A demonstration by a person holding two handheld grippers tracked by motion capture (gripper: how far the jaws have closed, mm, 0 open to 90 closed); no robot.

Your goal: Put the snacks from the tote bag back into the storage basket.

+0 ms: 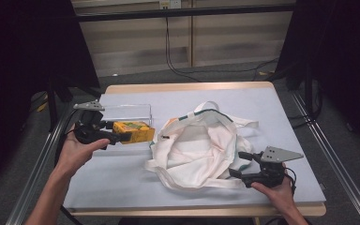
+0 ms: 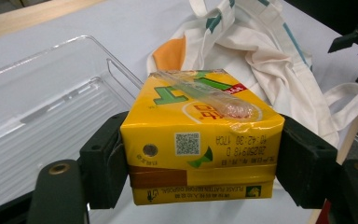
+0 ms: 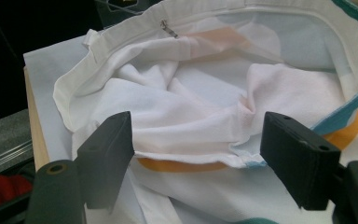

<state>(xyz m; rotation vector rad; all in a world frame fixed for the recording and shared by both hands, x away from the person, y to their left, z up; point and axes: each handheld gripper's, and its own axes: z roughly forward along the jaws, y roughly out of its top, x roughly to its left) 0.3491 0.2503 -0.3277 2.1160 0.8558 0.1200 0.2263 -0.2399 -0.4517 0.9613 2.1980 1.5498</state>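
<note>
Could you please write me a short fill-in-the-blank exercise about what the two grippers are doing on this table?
1. The left gripper is shut on a drink carton whose main colour is ____.
2. Taped to the top of that carton is a wrapped ____.
3. Just behind the carton on the table stands an empty, clear plastic ____.
4. The right gripper is open, its jaws either side of the rim of a white cloth ____.

Missing words: yellow; straw; tray; bag
</note>
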